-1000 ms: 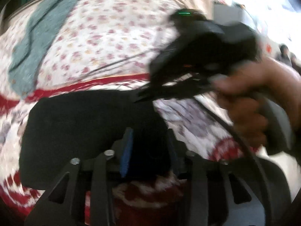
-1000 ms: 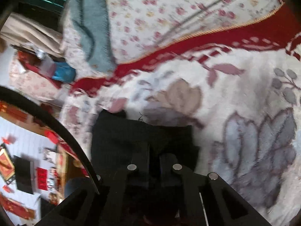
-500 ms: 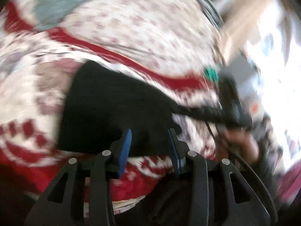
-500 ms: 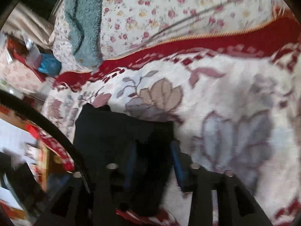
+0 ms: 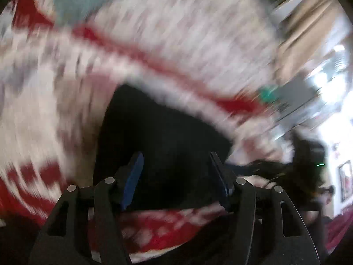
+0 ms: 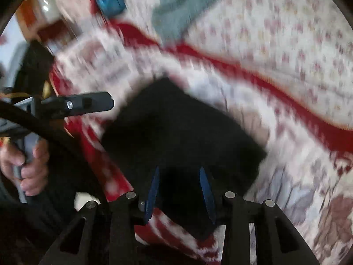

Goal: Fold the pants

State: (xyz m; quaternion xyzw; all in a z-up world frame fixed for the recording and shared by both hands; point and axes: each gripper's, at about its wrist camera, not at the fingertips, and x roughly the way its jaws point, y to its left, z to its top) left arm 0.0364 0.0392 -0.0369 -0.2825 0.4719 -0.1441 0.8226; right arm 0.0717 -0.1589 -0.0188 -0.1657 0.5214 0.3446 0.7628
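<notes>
- I see the black fabric pants (image 5: 163,137), folded into a compact block, lying on the red-and-white patterned blanket (image 5: 39,114).
- My left gripper (image 5: 176,172) is opening; its blue pads stand wide, with the pants behind the gap and nothing pinched.
- My right gripper (image 6: 179,187) stands moderately parted over the near edge of the pants (image 6: 181,130); no pad visibly presses the cloth.
- A teal towel (image 6: 187,4) lies farther away on the floral sheet (image 6: 286,33).

Floral blanket (image 6: 275,44), teal towel (image 6: 187,2)
</notes>
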